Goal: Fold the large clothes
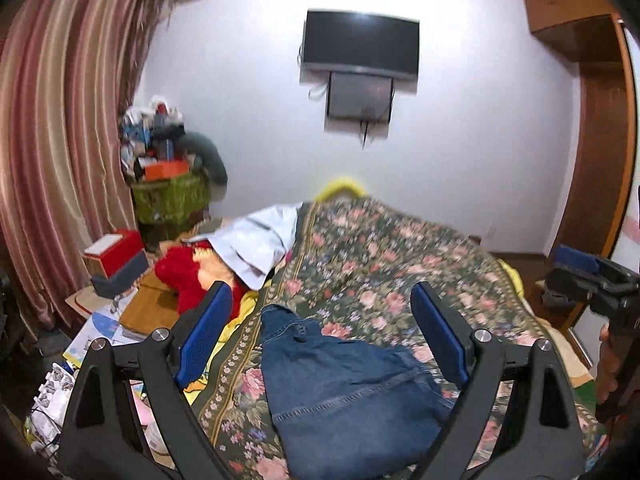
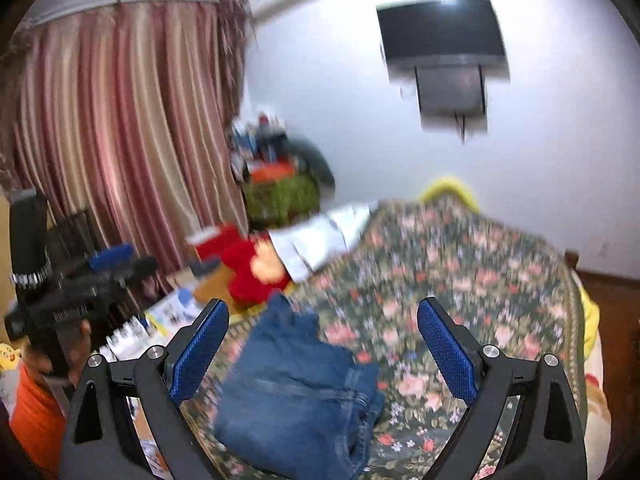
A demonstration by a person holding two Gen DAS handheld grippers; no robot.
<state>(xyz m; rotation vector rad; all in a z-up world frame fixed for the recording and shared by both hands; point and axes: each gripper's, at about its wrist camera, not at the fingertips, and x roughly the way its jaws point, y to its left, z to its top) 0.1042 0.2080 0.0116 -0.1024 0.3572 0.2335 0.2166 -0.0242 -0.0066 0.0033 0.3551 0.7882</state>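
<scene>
The left claw point(image 1: 322, 332) stands with its blue pads wide apart and nothing between them, raised above the bed; the right claw point(image 2: 322, 344) is likewise spread wide and empty. Below and between the fingers of both lies the pair of blue jeans point(image 1: 344, 392), folded into a compact bundle on the floral bedspread point(image 1: 400, 264), near the bed's close end and towards its left edge; neither claw touches the denim. In the left wrist view the right claw shows at the far right edge, held in a hand point(image 1: 606, 364); in the right wrist view the left claw appears at the left, gripped by the other hand point(image 2: 76, 344) above an orange sleeve point(image 2: 34, 412).

Further along the bed's left side a red plush toy point(image 1: 180, 276) lies just beside a pale blue garment point(image 1: 256, 240) draped over the bedspread's edge; a yellow pillow point(image 1: 344, 186) peeks out at the far end. Left of the bed sit scattered papers, a red box point(image 1: 116, 252) and a green basket point(image 1: 172, 196) piled with clutter; striped pink curtains point(image 1: 60, 140) hang behind. On the white far wall a dark television point(image 1: 360, 44) is mounted; a wooden wardrobe point(image 1: 596, 140) stands at the right.
</scene>
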